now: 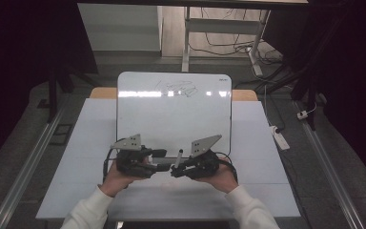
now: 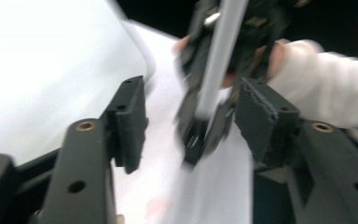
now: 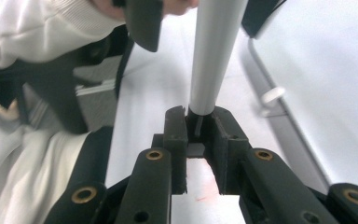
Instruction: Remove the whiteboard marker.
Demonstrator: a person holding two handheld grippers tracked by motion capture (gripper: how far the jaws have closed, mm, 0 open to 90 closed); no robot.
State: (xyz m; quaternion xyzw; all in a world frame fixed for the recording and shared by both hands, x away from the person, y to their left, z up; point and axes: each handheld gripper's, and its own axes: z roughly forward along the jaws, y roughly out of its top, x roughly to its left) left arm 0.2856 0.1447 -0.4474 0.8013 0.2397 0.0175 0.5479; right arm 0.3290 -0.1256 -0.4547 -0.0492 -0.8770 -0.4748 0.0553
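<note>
1. Holding the marker [image 3: 214,56] by its lower end, the right claw [image 3: 200,140] is clamped on it — near the whiteboard [image 1: 171,119].
2. The left claw [image 2: 186,116] stands apart, nothing gripped — marker just ahead, above the surface [image 1: 262,157].

Grey marker [image 3: 214,56] (seemingly uncapped) standing nearly upright.

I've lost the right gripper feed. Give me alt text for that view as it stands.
The right gripper is clamped on the dark end of a grey marker that rises out of the top of the frame. Beyond it lies the whiteboard on the pale table, with a white sleeve at upper left.
</note>
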